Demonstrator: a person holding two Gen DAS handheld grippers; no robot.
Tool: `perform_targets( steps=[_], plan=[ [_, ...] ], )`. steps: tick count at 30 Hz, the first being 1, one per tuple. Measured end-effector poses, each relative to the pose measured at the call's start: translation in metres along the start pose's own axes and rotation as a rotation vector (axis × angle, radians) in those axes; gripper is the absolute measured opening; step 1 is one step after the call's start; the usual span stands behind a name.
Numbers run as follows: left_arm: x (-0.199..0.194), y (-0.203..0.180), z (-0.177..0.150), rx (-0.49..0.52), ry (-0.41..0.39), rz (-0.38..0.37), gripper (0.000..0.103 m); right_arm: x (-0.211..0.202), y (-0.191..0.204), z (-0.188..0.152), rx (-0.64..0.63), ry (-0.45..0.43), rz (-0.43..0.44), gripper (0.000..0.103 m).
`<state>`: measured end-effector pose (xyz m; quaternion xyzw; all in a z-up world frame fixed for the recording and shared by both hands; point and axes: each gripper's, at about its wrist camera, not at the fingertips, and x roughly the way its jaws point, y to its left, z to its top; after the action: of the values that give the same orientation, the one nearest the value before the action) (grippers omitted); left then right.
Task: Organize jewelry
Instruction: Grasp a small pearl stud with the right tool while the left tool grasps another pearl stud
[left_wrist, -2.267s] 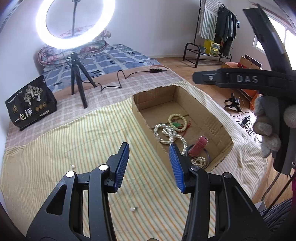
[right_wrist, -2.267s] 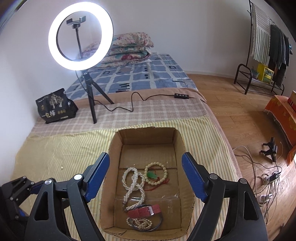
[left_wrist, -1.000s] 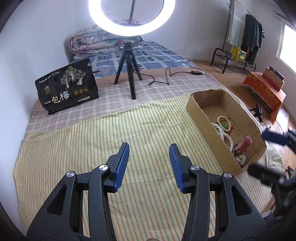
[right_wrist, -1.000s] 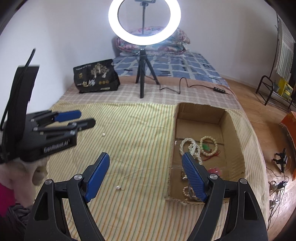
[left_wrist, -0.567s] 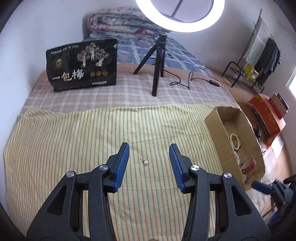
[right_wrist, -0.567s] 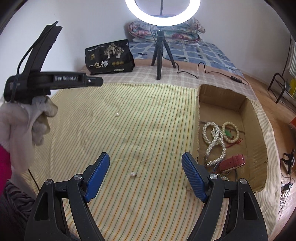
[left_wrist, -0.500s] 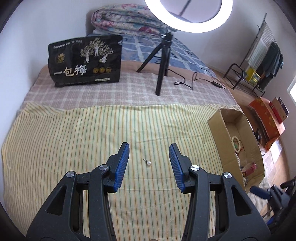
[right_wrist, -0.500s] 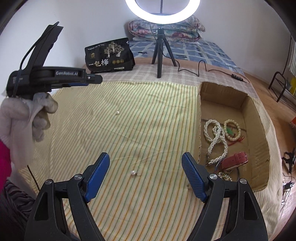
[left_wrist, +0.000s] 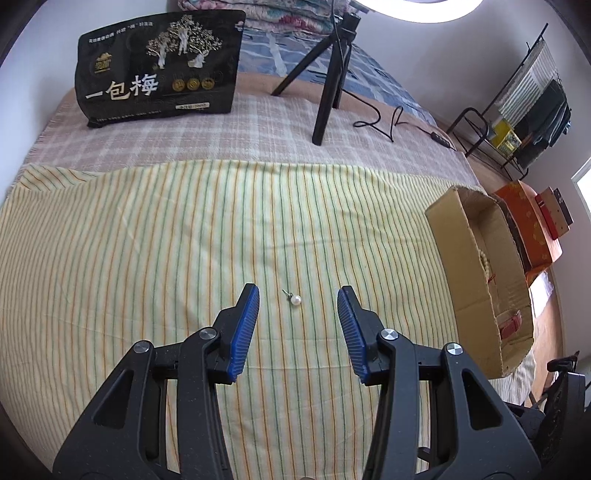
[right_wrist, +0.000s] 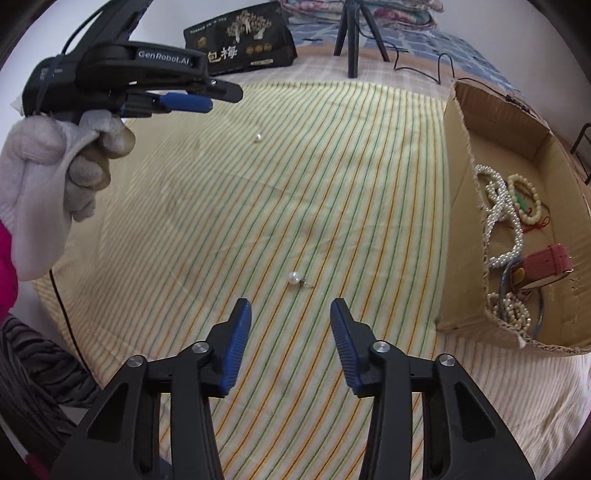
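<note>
A pearl stud earring (left_wrist: 295, 299) lies on the striped yellow cloth (left_wrist: 147, 258), straight ahead between the tips of my open left gripper (left_wrist: 298, 291). In the right wrist view a second pearl stud (right_wrist: 294, 277) lies just beyond my right gripper (right_wrist: 291, 304). Its jaws are closing with nothing between the pads. The first stud (right_wrist: 258, 137) shows farther back, and a gloved hand holds the left gripper (right_wrist: 221, 96) above it at the upper left. The cardboard box (right_wrist: 461, 221) on the right holds pearl strands (right_wrist: 496, 206), a bead bracelet (right_wrist: 532, 199) and a red watch strap (right_wrist: 546, 262).
A black printed bag (left_wrist: 159, 66) and a ring light tripod (left_wrist: 328, 85) with its cable (left_wrist: 388, 125) stand at the back of the bed. The box (left_wrist: 476, 258) sits near the bed's right edge. Beyond that edge are orange boxes (left_wrist: 528, 229) and a clothes rack (left_wrist: 517, 122).
Both grippers have sunk closer to the cloth, each over a pearl stud. The right jaws have narrowed a lot. The left gripper has swung left, away from the box.
</note>
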<state>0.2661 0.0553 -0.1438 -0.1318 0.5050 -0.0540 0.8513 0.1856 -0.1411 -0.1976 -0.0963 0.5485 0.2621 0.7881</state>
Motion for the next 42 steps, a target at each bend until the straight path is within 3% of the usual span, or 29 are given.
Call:
perform_targets(
  steps=[15, 42],
  plan=[
    [0.023, 0.009, -0.005, -0.055, 0.065, -0.02, 0.04, 0.014, 0.0, 0.009, -0.037, 0.018, 0.015, 0.034],
    [0.055, -0.013, -0.019, 0.119, 0.05, 0.089, 0.037, 0.031, 0.003, 0.013, -0.098, 0.029, 0.004, 0.034]
  ],
)
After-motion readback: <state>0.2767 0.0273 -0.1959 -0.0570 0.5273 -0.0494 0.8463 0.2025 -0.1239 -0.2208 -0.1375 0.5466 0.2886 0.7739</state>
